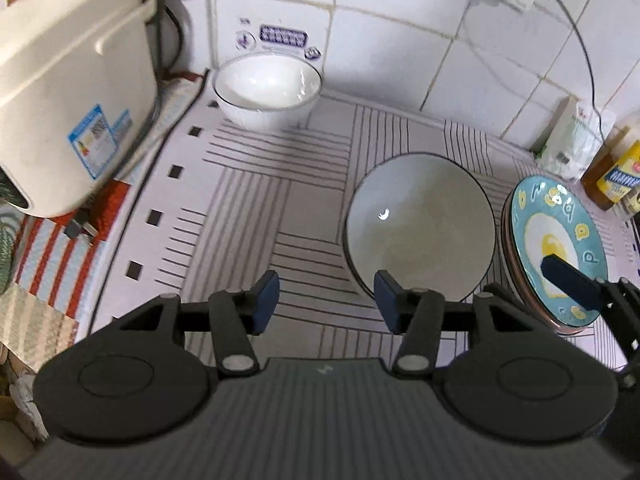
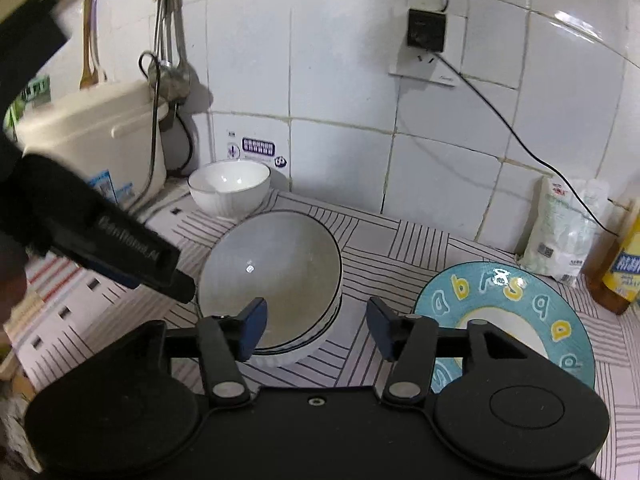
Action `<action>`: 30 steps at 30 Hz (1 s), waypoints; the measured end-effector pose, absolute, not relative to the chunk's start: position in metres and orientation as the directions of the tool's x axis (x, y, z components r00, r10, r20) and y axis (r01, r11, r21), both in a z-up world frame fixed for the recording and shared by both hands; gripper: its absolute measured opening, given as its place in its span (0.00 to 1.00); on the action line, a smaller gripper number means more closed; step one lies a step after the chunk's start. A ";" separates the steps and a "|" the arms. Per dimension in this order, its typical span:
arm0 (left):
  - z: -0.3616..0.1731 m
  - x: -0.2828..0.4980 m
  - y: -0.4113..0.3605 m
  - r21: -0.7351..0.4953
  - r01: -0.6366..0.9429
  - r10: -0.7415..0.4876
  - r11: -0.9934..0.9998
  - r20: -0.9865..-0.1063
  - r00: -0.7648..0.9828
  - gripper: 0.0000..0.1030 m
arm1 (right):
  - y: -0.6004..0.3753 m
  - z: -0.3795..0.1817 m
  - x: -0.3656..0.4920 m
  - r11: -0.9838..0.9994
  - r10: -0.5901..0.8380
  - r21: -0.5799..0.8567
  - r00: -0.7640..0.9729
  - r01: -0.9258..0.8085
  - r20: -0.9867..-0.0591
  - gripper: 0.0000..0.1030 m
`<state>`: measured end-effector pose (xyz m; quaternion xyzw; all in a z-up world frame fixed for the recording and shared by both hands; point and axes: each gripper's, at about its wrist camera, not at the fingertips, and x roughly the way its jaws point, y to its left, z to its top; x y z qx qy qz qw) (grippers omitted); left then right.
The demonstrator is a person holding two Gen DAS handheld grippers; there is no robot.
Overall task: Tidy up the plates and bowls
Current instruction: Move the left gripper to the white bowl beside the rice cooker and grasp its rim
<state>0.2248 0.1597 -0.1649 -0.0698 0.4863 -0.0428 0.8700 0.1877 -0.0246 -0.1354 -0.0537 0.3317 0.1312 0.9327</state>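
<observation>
Both jaws stand wide and hold nothing. The left gripper (image 1: 326, 300) should probably fetch the small white bowl (image 1: 267, 90), gripping its rim gently, then stack it in the big grey bowl (image 1: 420, 224).

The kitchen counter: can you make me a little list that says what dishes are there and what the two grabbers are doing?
big bowls: grey bowl nested on a stack, middle of the striped mat
small bowl: white bowl alone by the tiled wall
plates: teal letter plate on top of a stack, right of the grey bowl
left gripper: open, holding nothing
right gripper: open, holding nothing
beside: rice cooker, oil bottle
</observation>
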 end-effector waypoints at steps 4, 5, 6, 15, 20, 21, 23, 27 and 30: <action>-0.161 0.217 0.171 -0.161 0.031 -0.152 0.986 -0.824 0.545 0.51 | -0.029 -0.123 0.185 0.957 0.251 0.043 0.740 -0.288 -0.624 0.65; -0.162 0.215 0.174 -0.152 0.028 -0.142 0.988 -0.823 0.550 0.51 | -0.028 -0.121 0.184 0.956 0.255 0.044 0.743 -0.291 -0.619 0.65; -0.162 0.214 0.176 -0.139 0.025 -0.130 0.990 -0.823 0.554 0.51 | -0.026 -0.120 0.184 0.954 0.257 0.040 0.743 -0.296 -0.618 0.65; -0.163 0.221 0.203 -0.107 0.006 -0.092 0.994 -0.822 0.562 0.55 | -0.001 -0.115 0.189 0.926 0.324 0.045 0.728 -0.375 -0.605 0.68; -0.145 0.236 0.227 -0.168 -0.065 -0.089 0.984 -0.768 0.634 0.57 | 0.015 -0.113 0.219 0.903 0.370 0.045 0.719 -0.428 -0.588 0.68; -0.142 0.239 0.231 -0.181 -0.073 -0.092 0.981 -0.759 0.644 0.58 | 0.018 -0.113 0.229 0.901 0.370 0.041 0.715 -0.432 -0.593 0.68; -0.138 0.250 0.240 -0.201 -0.093 -0.091 0.975 -0.744 0.662 0.60 | 0.023 -0.110 0.249 0.894 0.374 0.032 0.704 -0.447 -0.604 0.69; -0.142 0.274 0.255 -0.238 -0.127 -0.086 0.963 -0.717 0.692 0.60 | 0.030 -0.106 0.289 0.885 0.407 0.080 0.678 -0.459 -0.612 0.69; -0.154 0.294 0.256 -0.228 -0.138 -0.068 0.964 -0.710 0.700 0.60 | 0.043 -0.110 0.316 0.898 0.367 0.052 0.678 -0.437 -0.637 0.69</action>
